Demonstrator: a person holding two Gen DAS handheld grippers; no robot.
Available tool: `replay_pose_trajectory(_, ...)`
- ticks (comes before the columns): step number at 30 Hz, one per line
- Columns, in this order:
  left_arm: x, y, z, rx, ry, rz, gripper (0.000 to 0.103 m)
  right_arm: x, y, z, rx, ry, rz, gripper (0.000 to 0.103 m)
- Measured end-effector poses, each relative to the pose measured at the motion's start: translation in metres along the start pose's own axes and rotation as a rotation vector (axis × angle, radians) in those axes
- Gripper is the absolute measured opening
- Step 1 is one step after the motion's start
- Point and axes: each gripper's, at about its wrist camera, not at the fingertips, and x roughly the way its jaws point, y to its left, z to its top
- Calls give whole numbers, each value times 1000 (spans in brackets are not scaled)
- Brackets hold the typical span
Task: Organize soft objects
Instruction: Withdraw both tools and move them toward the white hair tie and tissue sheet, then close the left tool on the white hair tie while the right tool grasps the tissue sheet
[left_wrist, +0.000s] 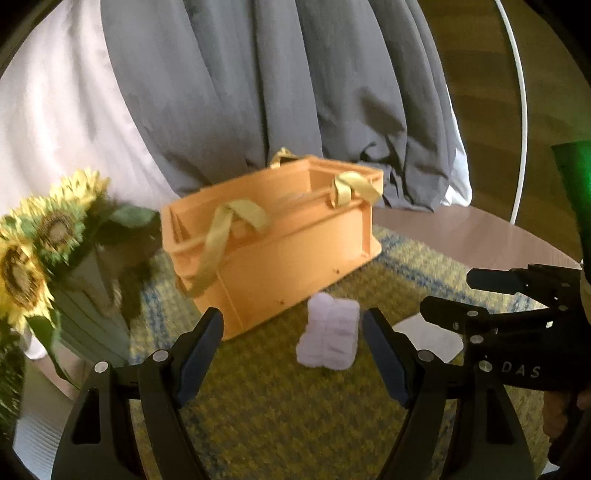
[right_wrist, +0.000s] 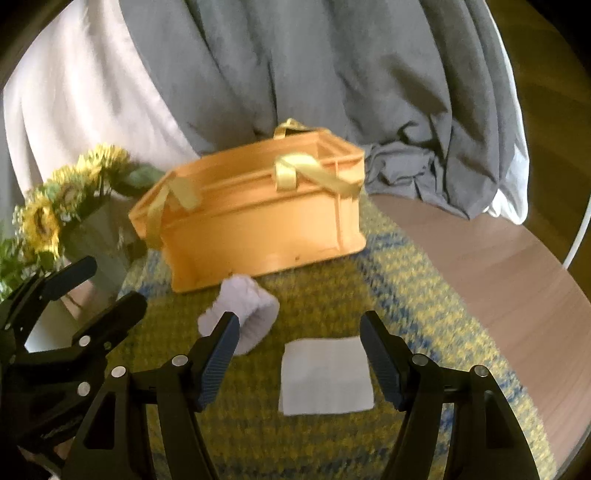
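Observation:
An orange plastic crate (left_wrist: 273, 243) with yellow ribbon handles stands on a yellow-blue woven mat (left_wrist: 280, 413); it also shows in the right wrist view (right_wrist: 258, 229). A folded lavender fluffy cloth (left_wrist: 330, 341) lies on the mat in front of it, also in the right wrist view (right_wrist: 245, 306). A flat white square cloth (right_wrist: 325, 376) lies right of it. My left gripper (left_wrist: 293, 356) is open and empty, just short of the lavender cloth. My right gripper (right_wrist: 299, 356) is open and empty, hovering over the white cloth.
A pot of sunflowers (left_wrist: 44, 236) stands at the left of the crate, also in the right wrist view (right_wrist: 74, 210). Grey and white fabric (left_wrist: 236, 85) hangs behind. The round wooden table (right_wrist: 509, 273) extends right, with a white hoop (left_wrist: 521, 110) beyond.

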Motion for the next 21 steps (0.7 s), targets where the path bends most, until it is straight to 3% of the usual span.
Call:
replay_pose_trajectory(12,30,-6,-25,50,81,-21,77,37,0,-31,-29,127,-18,69)
replay_pose_trajectory(21,59,-7,-31,50,137,-81,77,59,-8,-42,-26,193,-33,69)
